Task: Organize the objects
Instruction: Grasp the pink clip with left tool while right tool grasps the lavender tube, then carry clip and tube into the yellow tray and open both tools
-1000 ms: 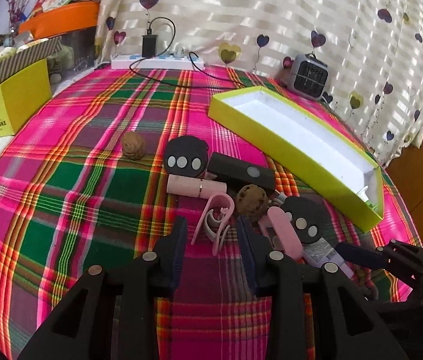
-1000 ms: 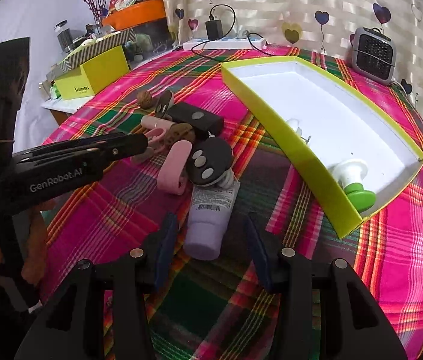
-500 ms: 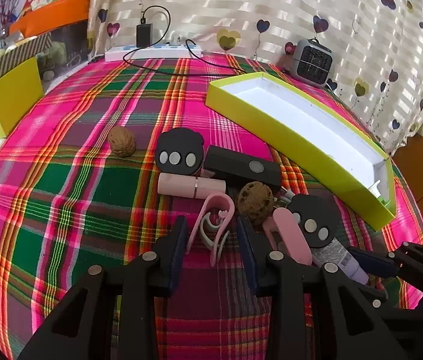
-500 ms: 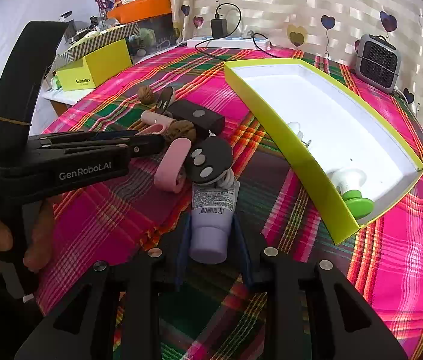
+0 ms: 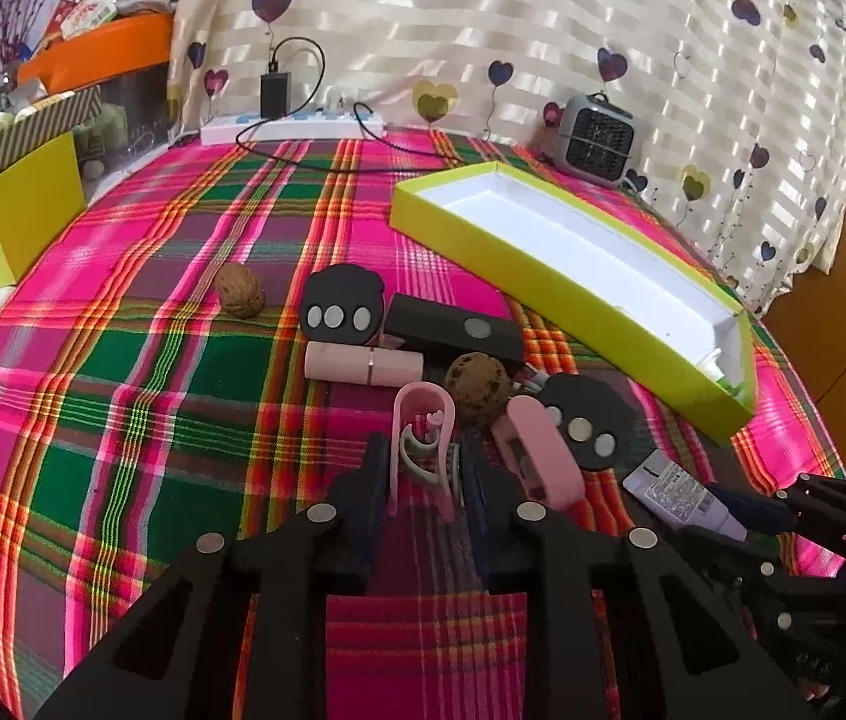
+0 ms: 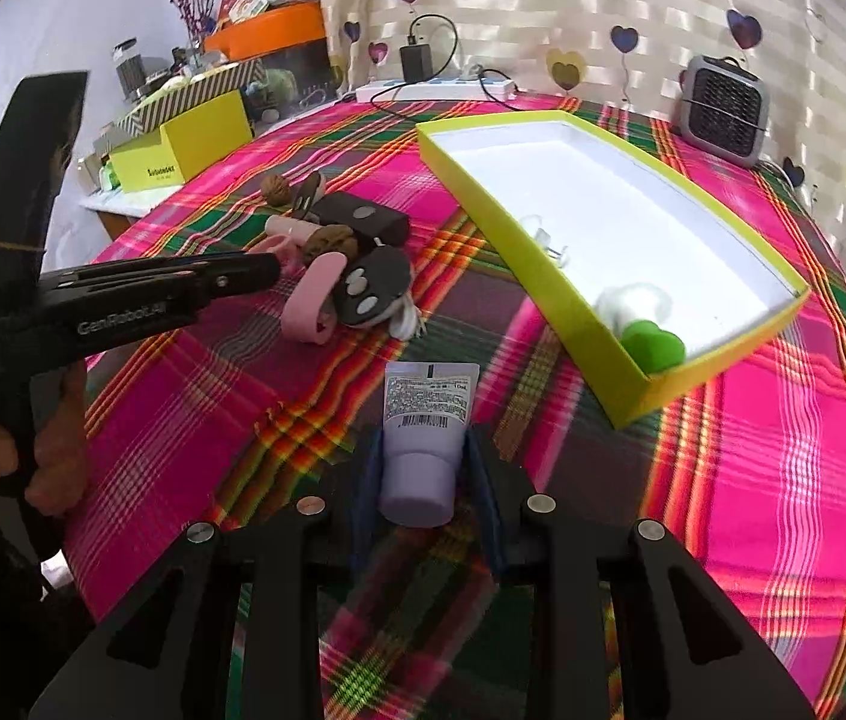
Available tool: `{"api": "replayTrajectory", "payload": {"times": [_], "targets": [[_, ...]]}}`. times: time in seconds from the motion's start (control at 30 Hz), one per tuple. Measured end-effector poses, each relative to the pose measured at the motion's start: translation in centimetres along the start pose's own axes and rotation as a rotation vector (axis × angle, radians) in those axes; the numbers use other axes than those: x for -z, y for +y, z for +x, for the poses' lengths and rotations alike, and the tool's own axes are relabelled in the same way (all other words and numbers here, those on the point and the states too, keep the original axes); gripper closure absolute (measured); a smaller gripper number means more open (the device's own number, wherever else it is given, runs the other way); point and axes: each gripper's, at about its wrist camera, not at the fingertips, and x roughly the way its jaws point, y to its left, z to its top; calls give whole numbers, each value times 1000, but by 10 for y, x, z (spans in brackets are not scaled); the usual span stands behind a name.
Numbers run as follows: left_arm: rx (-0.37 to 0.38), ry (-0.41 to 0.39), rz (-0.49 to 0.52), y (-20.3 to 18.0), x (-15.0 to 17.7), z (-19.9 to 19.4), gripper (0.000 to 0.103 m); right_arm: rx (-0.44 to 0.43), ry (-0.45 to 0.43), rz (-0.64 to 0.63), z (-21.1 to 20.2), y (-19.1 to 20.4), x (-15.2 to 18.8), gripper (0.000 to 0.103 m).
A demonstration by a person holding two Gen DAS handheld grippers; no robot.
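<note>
- The left gripper (image 5: 423,468) sits at the lower centre of the left wrist view; its jaws are closing around a pink hair clip (image 5: 423,438), and both pads look to be touching the clip's sides.
- The right gripper (image 6: 426,468) sits at the lower centre of the right wrist view, its jaws closed on the cap end of a lilac tube (image 6: 426,426), which points up the frame with its barcode label showing.
- In the left wrist view, the same tube appears at the lower right, held in the right gripper's fingers.
- A plaid tablecloth (image 5: 123,420) in pink, green and orange covers the table in both views.
- Above the clip, mid-frame in the left wrist view, lies a cluster: a pink lipstick (image 5: 363,363), a black box (image 5: 453,330), a black round piece with three dots (image 5: 339,306), a walnut (image 5: 477,387) touching the clip's tip, a pink oblong case (image 5: 537,456) and a second dotted black piece (image 5: 588,429).
- Another walnut (image 5: 240,298) lies alone, left of the cluster.
- A yellow-green tray (image 6: 543,276) with a white inside lies on the right of the right wrist view; a green and white item (image 6: 651,342) rests in its near corner.
- At the left edge of the right wrist view, a hand (image 6: 57,438) grips the left gripper's handle.
- A small grey heater (image 6: 723,108) stands at the upper right, against the heart-print curtain (image 6: 543,0).
</note>
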Motion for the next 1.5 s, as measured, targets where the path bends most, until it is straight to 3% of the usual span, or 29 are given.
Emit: {"api": "replayTrajectory", "payload": {"times": [0.37,0.53,1.03,1.5], "targets": [[30,-151,-55,7,-6,-32,81,-40,-97,31,-18,-4,-4,74],[45,-175,-58,7,-6,-37,81,-54,-117,15,-21,1,-8,74],[68,-125,-2,-14,-13,-23,81,-44,-155,29,-25,-6,-13,74],[167,-77,73,-61,-51,20,81,43,-204,107,-27,-49,-42,74]]}}
